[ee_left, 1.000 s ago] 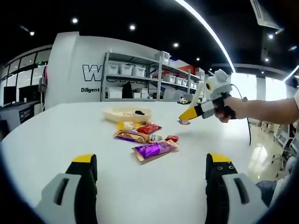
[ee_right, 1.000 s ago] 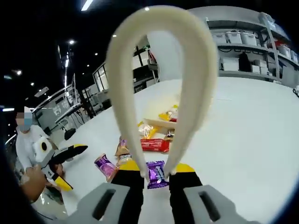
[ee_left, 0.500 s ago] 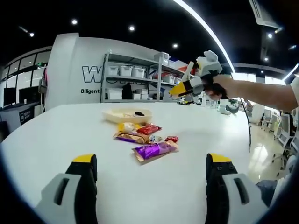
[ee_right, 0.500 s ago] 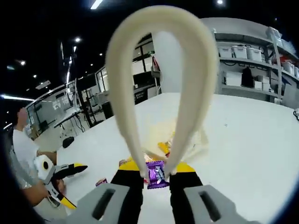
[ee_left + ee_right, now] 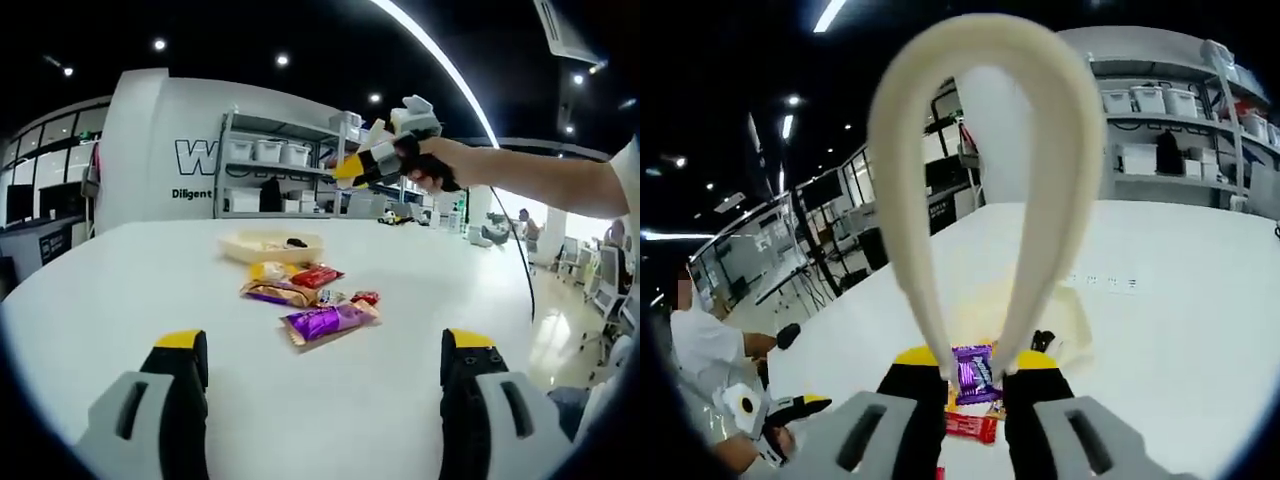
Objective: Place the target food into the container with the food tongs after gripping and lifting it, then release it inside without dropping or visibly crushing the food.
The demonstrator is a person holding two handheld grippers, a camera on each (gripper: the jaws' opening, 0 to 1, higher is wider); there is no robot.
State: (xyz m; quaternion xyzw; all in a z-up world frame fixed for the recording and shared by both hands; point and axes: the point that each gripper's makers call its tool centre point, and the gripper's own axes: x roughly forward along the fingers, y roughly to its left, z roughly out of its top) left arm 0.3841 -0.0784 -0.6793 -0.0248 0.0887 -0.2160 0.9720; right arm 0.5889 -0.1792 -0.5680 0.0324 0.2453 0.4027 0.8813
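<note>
Purple-wrapped candy (image 5: 973,372) sits pinched in the cream food tongs (image 5: 975,180) squeezed by the right gripper (image 5: 975,385), lifted above the tabletop (image 5: 300,400) near the container (image 5: 272,245). Release inside remains. The left gripper (image 5: 320,375) idles, parted, holding nothing.

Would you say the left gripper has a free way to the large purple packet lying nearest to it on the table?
Probably yes. The left gripper stands open and low over the white table, and the large purple packet lies straight ahead with bare tabletop between. The right gripper is raised well above the pile.
</note>
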